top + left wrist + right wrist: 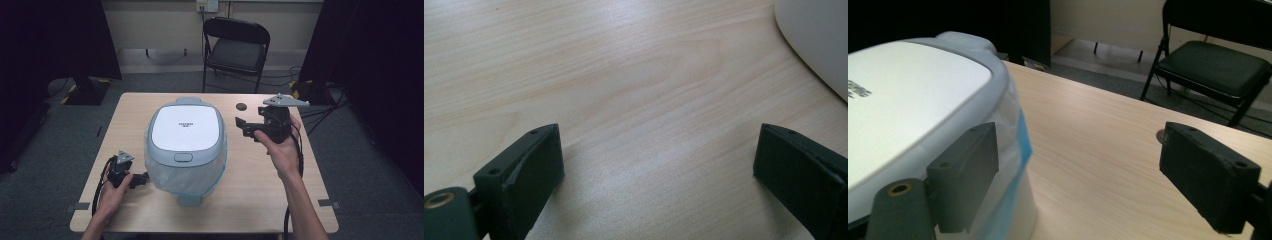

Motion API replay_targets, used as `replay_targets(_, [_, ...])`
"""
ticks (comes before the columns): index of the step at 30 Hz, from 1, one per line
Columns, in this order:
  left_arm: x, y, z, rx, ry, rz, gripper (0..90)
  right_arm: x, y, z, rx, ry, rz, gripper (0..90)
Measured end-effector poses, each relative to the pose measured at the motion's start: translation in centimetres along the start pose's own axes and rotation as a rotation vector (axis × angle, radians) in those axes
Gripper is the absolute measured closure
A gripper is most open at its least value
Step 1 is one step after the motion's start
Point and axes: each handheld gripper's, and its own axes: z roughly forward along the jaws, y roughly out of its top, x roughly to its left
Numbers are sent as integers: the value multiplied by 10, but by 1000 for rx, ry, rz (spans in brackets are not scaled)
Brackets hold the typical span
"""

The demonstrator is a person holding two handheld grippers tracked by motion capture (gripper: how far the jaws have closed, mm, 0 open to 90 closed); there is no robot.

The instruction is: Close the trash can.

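Rice cooker point(185, 142) sits mid-counter point(260, 200), lid shut, release button point(183, 157) on front edge facing me. My left gripper point(141, 180) low at cooker's left base, jaws spread wide, nothing held, bare wood between them. My right gripper point(241, 126) raised beside cooker's right side, jaws wide apart, empty, near lid rim. Likely step: approach lid. Advice to self: steady base with left first, bring right down square over button, press straight, avoid skidding cooker across counter.

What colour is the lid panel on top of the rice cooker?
White, with a grey rim around it; the rice cooker lid shows best in the high view.
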Motion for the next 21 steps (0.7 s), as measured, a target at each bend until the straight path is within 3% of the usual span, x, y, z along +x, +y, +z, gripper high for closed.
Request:
replay_targets(4, [0,0,0,0,1,0,52,-8,-7,-5,-3,-32,16,151])
replay_targets(13, [0,0,0,-2,1,1,52,-20,-22,-11,19,-58,36,150])
replay_targets(21, [0,-1,-1,-1,-1,6,52,-42,-58,-11,64,-94,93,150])
